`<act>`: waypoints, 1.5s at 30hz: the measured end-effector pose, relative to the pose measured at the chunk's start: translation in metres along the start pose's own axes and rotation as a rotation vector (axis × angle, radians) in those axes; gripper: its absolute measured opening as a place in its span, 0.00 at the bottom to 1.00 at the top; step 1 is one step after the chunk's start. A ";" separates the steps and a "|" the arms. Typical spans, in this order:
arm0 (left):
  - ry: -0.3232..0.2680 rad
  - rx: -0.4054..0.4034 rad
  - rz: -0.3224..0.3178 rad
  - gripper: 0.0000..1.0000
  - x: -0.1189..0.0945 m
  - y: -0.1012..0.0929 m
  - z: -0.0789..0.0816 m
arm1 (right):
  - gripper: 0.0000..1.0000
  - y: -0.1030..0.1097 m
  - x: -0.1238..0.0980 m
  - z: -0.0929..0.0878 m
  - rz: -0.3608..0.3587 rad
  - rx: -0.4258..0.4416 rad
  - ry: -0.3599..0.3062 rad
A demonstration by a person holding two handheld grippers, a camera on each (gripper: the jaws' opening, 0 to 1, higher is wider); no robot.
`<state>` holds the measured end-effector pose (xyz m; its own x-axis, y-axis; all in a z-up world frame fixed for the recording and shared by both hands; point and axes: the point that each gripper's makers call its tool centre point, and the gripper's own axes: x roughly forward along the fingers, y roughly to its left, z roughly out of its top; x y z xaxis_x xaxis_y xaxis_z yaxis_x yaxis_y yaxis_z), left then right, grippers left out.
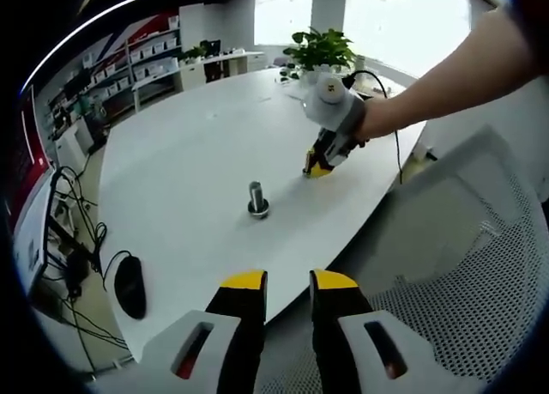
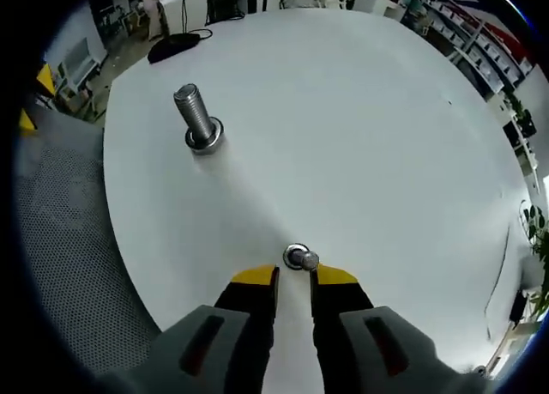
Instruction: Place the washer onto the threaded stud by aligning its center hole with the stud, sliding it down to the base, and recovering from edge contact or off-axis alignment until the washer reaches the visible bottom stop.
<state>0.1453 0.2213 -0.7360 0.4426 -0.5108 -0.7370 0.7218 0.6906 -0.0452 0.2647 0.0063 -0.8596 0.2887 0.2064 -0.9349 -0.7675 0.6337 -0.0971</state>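
Note:
A threaded steel stud stands upright on its round base near the middle of the white round table. In the right gripper view the stud is at the upper left. A small metal washer lies flat on the table, just ahead of my right gripper's yellow fingertips. That gripper is open and tipped down at the tabletop. In the left gripper view a hand holds the right gripper right of the stud. My left gripper hovers open and holds nothing, off the table's near edge.
A black mouse with its cable lies near the table's left edge, and is also seen as the mouse beyond the stud. A grey mesh chair stands by the table. A potted plant sits at the far side.

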 end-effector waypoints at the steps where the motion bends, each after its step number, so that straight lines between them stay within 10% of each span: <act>1: 0.000 0.000 0.000 0.18 0.000 0.000 0.000 | 0.17 0.000 -0.001 -0.002 0.003 0.005 -0.001; 17: -0.027 -0.005 -0.008 0.18 -0.002 -0.002 0.004 | 0.17 0.014 -0.045 -0.038 -0.019 0.082 -0.073; 45: -0.078 -0.029 0.027 0.18 -0.007 0.006 0.013 | 0.19 0.039 -0.178 -0.019 -0.075 0.238 -0.451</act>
<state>0.1533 0.2221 -0.7226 0.5023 -0.5293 -0.6838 0.6942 0.7183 -0.0461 0.1731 -0.0195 -0.7038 0.5964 0.4216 -0.6831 -0.5987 0.8004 -0.0288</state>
